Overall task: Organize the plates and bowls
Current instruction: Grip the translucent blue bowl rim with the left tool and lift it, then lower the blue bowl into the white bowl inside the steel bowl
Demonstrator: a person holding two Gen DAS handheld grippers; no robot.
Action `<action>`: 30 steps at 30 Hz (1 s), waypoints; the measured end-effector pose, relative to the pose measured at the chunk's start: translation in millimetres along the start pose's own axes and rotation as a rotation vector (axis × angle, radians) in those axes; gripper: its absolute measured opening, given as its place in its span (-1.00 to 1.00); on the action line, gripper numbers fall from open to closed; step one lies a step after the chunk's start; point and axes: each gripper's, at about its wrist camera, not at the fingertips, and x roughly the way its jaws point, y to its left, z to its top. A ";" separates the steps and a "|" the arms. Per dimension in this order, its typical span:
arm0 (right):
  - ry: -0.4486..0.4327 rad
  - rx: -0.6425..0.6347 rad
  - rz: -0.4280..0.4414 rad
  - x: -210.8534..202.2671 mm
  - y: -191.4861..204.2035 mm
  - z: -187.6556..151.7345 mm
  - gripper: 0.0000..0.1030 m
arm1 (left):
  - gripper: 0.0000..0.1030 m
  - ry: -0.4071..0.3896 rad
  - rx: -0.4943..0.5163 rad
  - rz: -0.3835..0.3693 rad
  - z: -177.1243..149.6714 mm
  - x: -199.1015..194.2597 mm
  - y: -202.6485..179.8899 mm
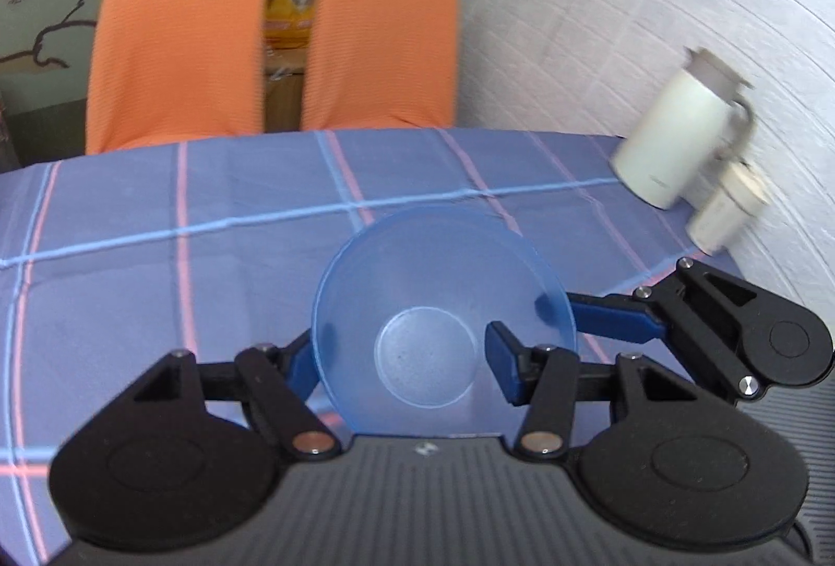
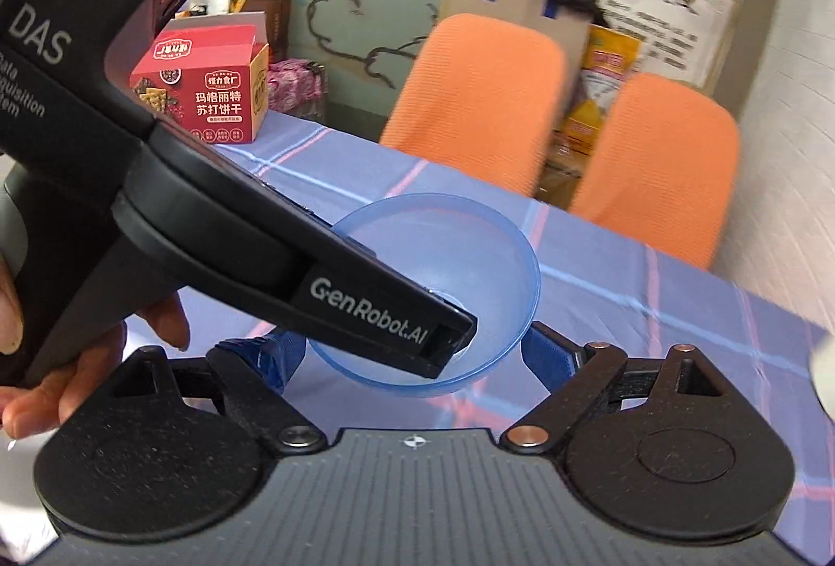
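Observation:
A translucent blue bowl [image 1: 433, 263] [image 2: 469, 242] stands upright, low over the checked blue tablecloth [image 1: 156, 253]; I cannot tell whether it rests on the cloth. My left gripper [image 1: 401, 341] straddles the bowl's left wall, one finger outside and the other inside near the base, with a wide gap between them. In the right wrist view the left gripper [image 2: 449, 347] comes in from the upper left and dips into the bowl. My right gripper [image 2: 415, 341] is spread wide, with a finger close to each side of the bowl. One of its blue fingers [image 1: 610, 321] reaches the bowl's right rim.
A white kettle [image 1: 673, 138] and a small white cup [image 1: 723, 211] stand at the table's far right by the tiled wall. Two orange chair backs [image 1: 182, 44] line the far edge. A red cracker box [image 2: 209, 91] sits at the far left. A hand [image 2: 31, 399] holds the left gripper.

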 end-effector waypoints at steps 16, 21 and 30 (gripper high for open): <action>0.012 0.140 -0.022 -73.7 -17.2 -100.0 0.53 | 0.07 0.080 0.142 -0.060 -102.6 -4.4 -129.6; 0.038 0.154 -0.021 -73.0 -18.6 -111.6 0.50 | 0.29 0.096 0.136 -0.037 -105.5 2.2 -119.9; -0.021 0.300 -0.057 -110.0 -22.8 -146.8 0.49 | 0.46 -0.001 0.105 -0.012 -102.4 -30.0 -102.6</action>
